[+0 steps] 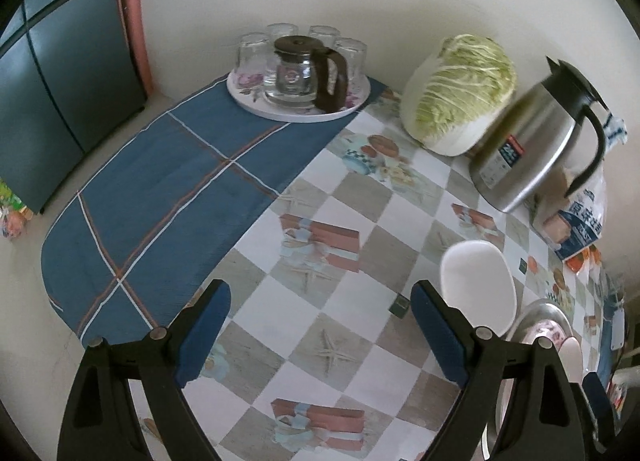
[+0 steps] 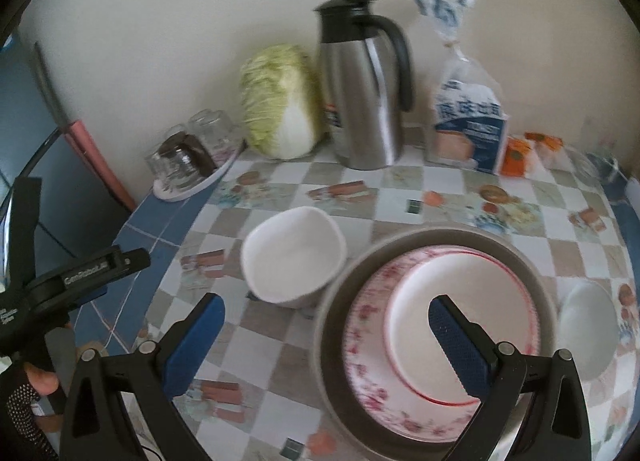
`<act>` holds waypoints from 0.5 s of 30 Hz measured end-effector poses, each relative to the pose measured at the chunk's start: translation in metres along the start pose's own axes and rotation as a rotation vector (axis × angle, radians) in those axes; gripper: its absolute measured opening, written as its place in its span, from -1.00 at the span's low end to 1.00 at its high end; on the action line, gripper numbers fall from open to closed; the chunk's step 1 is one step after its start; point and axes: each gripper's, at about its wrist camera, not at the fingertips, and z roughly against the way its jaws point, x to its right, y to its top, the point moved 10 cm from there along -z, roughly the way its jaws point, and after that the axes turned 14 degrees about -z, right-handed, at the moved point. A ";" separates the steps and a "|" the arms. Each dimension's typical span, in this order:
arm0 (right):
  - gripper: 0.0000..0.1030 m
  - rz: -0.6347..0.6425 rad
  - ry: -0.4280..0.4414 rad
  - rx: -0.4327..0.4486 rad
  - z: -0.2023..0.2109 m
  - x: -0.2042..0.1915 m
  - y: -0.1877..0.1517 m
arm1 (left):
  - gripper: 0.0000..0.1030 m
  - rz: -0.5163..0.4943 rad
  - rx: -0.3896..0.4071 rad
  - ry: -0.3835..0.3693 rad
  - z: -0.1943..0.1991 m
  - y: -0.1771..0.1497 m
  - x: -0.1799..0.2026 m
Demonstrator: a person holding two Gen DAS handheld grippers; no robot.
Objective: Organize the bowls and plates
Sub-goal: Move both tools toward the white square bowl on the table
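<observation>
A: Largest item first. Where is it against the tools?

B: The table, with a checked cover. On it a metal basin lies directly under the right gripper. Its right finger hangs over the stack in the basin; its left finger hangs over bare cover.

A: Basin contents?

B: A floral plate with a red-rimmed plate on top.

A: Bowls?

B: One white bowl stands just left of the basin, touching or nearly touching its rim, ahead of the right gripper. In the left wrist view this bowl lies right of the left gripper. A second white bowl sits right of the basin.

A: Jaw state?

B: Both grippers: jaws wide apart, nothing between them. The left gripper hangs over bare cover.
</observation>
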 end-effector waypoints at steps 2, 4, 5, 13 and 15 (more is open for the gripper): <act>1.00 0.011 0.017 -0.001 -0.004 -0.009 -0.002 | 0.79 0.011 -0.006 -0.006 -0.003 -0.001 -0.005; 1.00 0.020 0.031 -0.003 -0.008 -0.017 -0.004 | 0.80 0.019 -0.011 -0.011 -0.007 -0.001 -0.006; 1.00 0.022 0.034 -0.002 -0.010 -0.020 -0.005 | 0.82 0.025 -0.010 -0.015 -0.008 -0.001 -0.007; 1.00 0.021 0.048 -0.020 -0.024 -0.023 -0.006 | 0.87 0.067 0.018 -0.096 -0.018 0.006 0.004; 1.00 0.013 0.035 -0.020 -0.027 -0.020 -0.001 | 0.87 0.060 0.020 -0.116 -0.021 0.008 0.011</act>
